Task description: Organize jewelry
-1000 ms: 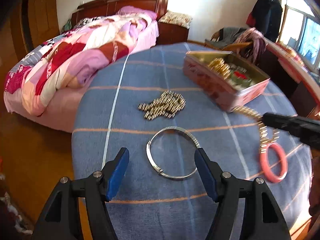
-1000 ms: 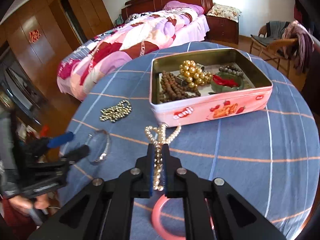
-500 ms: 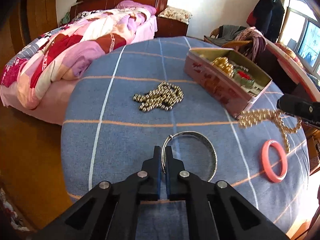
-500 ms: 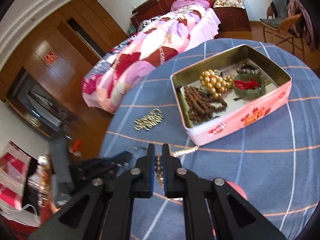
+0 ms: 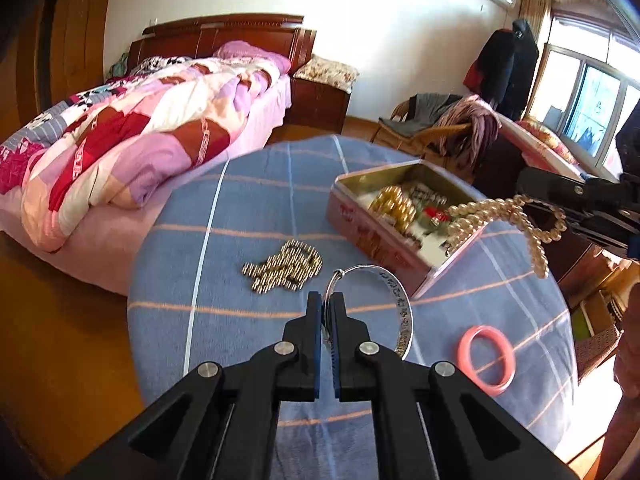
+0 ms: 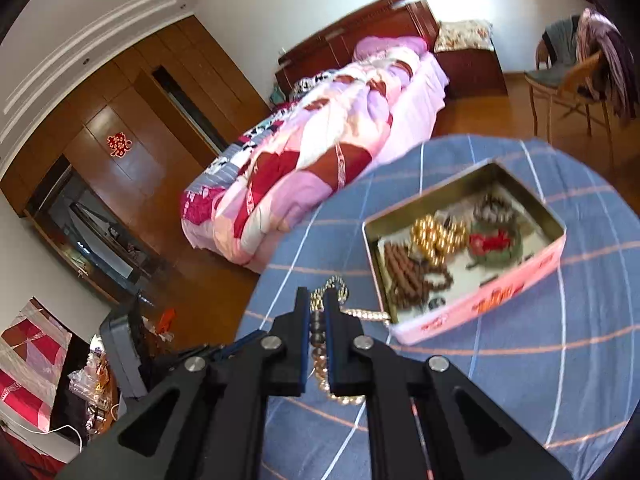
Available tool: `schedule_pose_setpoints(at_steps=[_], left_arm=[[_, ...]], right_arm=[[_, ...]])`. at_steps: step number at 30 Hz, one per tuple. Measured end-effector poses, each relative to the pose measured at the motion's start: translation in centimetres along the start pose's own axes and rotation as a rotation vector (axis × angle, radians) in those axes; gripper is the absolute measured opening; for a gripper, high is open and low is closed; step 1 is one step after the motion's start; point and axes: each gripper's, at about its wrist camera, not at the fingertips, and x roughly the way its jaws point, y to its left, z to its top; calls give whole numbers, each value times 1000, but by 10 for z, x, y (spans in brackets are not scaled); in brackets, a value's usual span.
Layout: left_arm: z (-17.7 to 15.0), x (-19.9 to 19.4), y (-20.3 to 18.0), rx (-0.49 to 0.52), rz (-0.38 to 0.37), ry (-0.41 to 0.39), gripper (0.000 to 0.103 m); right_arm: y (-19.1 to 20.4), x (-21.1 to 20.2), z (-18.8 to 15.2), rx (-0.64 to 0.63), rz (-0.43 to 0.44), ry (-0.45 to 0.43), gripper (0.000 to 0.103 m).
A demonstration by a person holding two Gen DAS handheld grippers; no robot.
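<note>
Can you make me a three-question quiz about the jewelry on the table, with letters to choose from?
1. Where is the pink bangle?
A. in the tin
B. flat on the tablecloth
C. on the bed

2. What colour is the tablecloth?
A. blue with stripes
B. plain green
C. black

3. What is the left gripper doing?
A. open and empty
B. shut on the silver bangle
C. shut on the pearl necklace

Answers:
1 B, it lies on the cloth, outside the tin.
2 A, blue cloth with orange and white lines.
3 B, its jaws pinch the bangle's rim.
</note>
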Motion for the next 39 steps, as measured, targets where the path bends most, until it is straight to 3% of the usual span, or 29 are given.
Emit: schedule_pose_setpoints(at_steps=[8, 15, 28, 39], left_arm=[[37, -5, -20, 31, -56, -78, 2], [66, 24, -46, 55, -98, -98, 2], [78, 101, -82, 90, -99, 3, 2], [69, 134, -89, 120, -26, 81, 2]], right_arm=[[-18, -16, 30, 20, -57, -84, 9], [-48, -13, 51, 65, -125, -119, 10], [-101, 28, 53, 114, -232, -74, 10], [-119, 49, 38, 116, -257, -21, 10]])
